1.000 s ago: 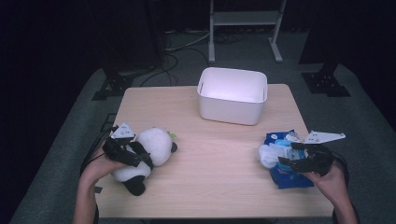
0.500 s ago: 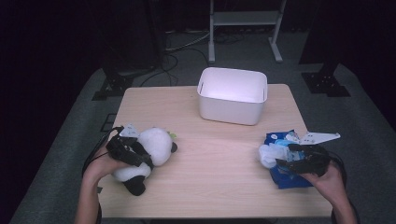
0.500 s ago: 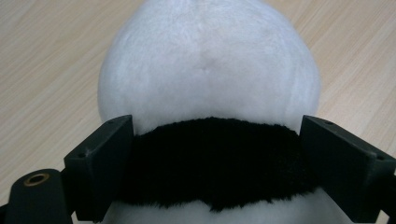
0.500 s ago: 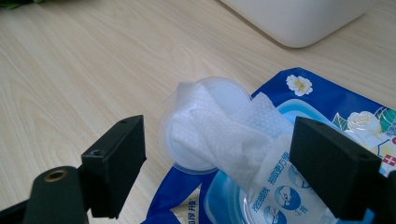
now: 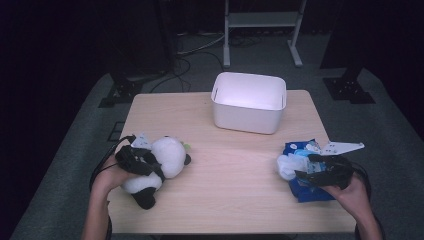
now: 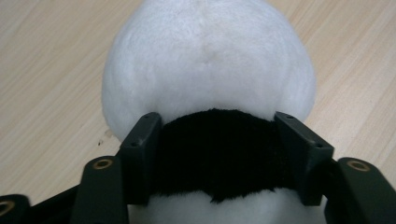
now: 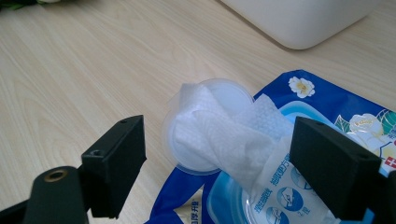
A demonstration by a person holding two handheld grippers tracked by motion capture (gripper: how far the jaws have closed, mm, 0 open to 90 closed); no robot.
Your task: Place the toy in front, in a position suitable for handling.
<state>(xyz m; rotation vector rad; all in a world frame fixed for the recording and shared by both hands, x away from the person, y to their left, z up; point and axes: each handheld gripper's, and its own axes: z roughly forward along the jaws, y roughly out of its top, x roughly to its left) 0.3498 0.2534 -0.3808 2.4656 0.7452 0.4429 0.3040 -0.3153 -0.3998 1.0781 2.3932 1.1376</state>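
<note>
The left gripper (image 6: pixel 219 154) has just been closing and now clamps the black band of the panda plush (image 5: pixel 159 165); its pads are sunk in fur, and the toy's face is hidden. The right gripper (image 7: pixel 219 163) stands apart over the blue wipes pack (image 7: pixel 327 121), a white wipe (image 7: pixel 219 130) between its jaws, untouched. Both things lie nearer than the white bin (image 5: pixel 248 102), plush to its left, pack to its right, the pack partly covered by the hand.

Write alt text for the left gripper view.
The left gripper, its jaws having just closed, clamps the black band of a plush panda lying on the wooden table, with the toy's white fur bulging beyond the jaws.
</note>
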